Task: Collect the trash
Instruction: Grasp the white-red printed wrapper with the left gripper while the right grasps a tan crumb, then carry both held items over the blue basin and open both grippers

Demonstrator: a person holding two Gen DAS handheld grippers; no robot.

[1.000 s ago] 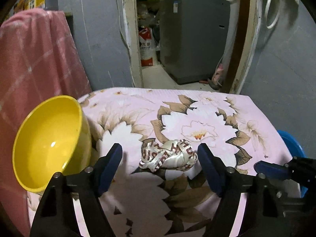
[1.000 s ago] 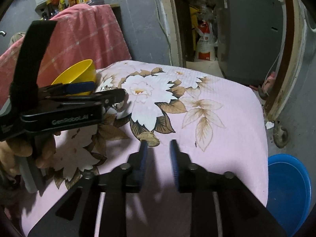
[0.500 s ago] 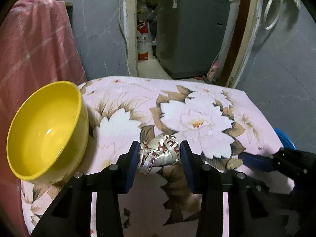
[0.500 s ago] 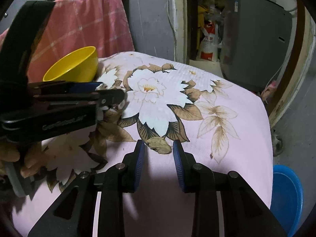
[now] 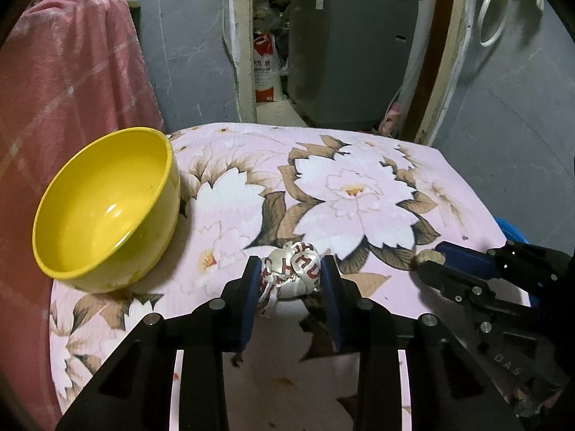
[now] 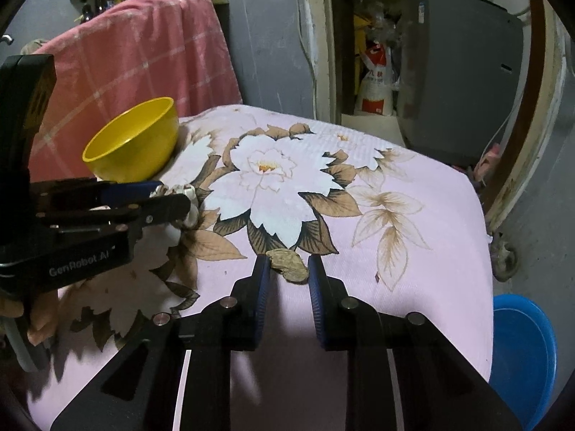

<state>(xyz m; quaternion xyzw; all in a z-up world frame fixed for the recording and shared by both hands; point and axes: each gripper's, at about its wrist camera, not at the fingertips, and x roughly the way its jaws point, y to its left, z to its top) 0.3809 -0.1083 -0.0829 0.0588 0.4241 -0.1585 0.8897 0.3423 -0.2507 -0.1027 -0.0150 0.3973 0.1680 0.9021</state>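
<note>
My left gripper (image 5: 291, 280) is shut on a crumpled white ribbon with red letters (image 5: 293, 273), just above the pink flowered tablecloth (image 5: 359, 165). A yellow bowl (image 5: 104, 204) stands to its left, empty. In the right wrist view my right gripper (image 6: 286, 274) is open, its fingers on either side of a small brown scrap (image 6: 289, 264) that lies on the cloth. The left gripper (image 6: 172, 203) with the ribbon shows at the left there, with the bowl (image 6: 134, 140) behind it. The right gripper's tip (image 5: 431, 262) shows at the right of the left wrist view.
A blue basin (image 6: 521, 355) sits on the floor beyond the table's right edge. A pink checked towel (image 6: 143, 54) hangs behind the bowl. A doorway with a grey machine (image 5: 345, 54) and a sack (image 5: 266, 72) lies beyond the far edge.
My left gripper closed from wide open onto the ribbon. My right gripper moved forward until its fingers flank the brown scrap.
</note>
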